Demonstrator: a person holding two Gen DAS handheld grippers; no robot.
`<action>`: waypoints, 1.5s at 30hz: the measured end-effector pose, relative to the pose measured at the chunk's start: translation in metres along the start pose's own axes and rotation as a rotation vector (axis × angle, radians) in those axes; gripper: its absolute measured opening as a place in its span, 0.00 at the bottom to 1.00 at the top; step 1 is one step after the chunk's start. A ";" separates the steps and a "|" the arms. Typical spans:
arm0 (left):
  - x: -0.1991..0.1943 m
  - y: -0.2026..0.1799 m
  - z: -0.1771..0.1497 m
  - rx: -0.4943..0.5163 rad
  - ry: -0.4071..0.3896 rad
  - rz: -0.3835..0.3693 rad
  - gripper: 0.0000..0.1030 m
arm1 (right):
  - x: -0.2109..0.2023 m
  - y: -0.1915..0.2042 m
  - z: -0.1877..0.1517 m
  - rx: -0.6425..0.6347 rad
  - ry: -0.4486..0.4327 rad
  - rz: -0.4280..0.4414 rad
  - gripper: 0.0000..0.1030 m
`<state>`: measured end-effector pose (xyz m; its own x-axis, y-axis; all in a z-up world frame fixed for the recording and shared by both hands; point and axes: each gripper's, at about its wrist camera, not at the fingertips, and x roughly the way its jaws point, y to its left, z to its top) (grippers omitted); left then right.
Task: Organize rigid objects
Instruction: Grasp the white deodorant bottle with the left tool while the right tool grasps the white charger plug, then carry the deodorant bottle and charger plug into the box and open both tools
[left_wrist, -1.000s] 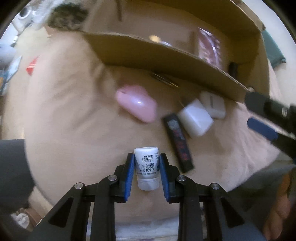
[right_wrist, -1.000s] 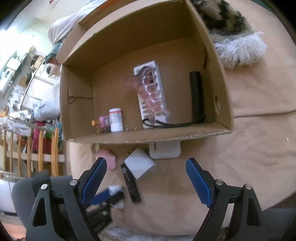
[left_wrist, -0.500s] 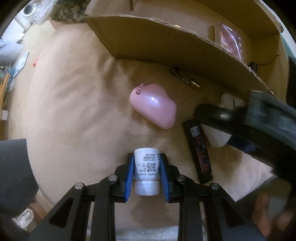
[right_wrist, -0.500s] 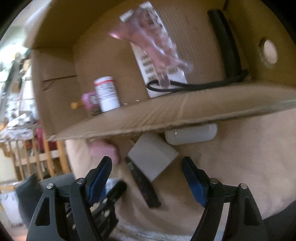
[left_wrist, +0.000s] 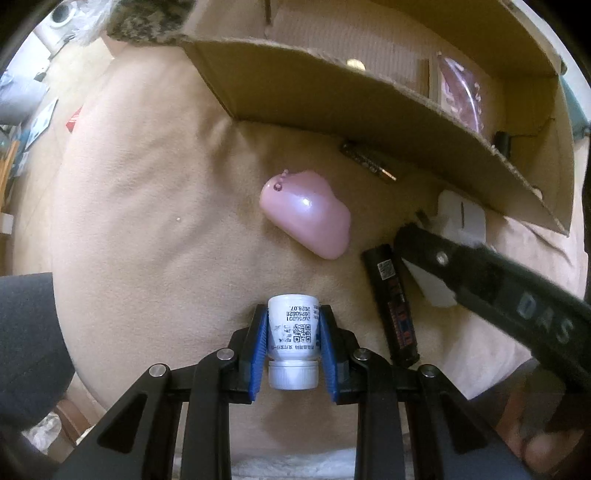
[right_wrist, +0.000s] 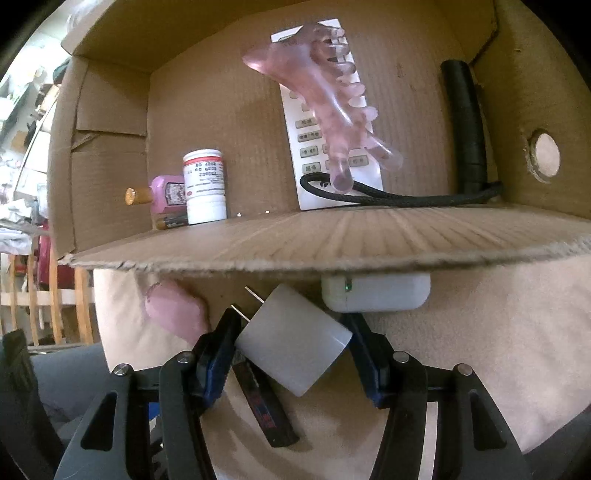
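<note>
My left gripper (left_wrist: 293, 345) is shut on a small white bottle (left_wrist: 293, 339) with a printed label, held over the beige cushion. My right gripper (right_wrist: 291, 347) has its jaws on both sides of a white plug adapter (right_wrist: 291, 343) lying on the cushion; whether they press it I cannot tell. The adapter also shows in the left wrist view (left_wrist: 430, 288), partly behind the right gripper's arm. A pink case (left_wrist: 308, 214), a black lighter (left_wrist: 393, 302), a battery (left_wrist: 367, 162) and a white charger box (right_wrist: 376, 293) lie in front of the cardboard box (right_wrist: 332, 236).
The cardboard box holds a white bottle with a red band (right_wrist: 205, 186), a pink bottle (right_wrist: 166, 194), a remote (right_wrist: 325, 144), a pink hair claw (right_wrist: 328, 107) and a black corded item (right_wrist: 463, 122). A fur item (left_wrist: 147, 22) lies beyond the box's corner.
My right gripper has come down toward the cushion and its jaws have narrowed around the white plug adapter. My left gripper still holds the bottle and has shifted slightly.
</note>
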<state>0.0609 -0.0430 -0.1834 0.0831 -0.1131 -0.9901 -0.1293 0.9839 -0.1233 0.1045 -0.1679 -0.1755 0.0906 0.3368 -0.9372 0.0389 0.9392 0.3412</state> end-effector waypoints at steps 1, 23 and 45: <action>-0.002 0.001 -0.001 0.004 -0.004 0.000 0.23 | -0.004 0.001 -0.002 -0.012 0.000 0.000 0.60; -0.073 0.013 -0.008 0.016 -0.152 0.037 0.23 | -0.102 -0.005 -0.031 -0.111 -0.191 0.108 0.60; -0.156 -0.014 0.064 0.168 -0.405 0.071 0.23 | -0.161 -0.008 0.028 -0.189 -0.385 0.116 0.60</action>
<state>0.1129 -0.0301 -0.0226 0.4649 -0.0143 -0.8852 0.0108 0.9999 -0.0105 0.1174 -0.2312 -0.0256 0.4487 0.4244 -0.7865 -0.1728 0.9046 0.3896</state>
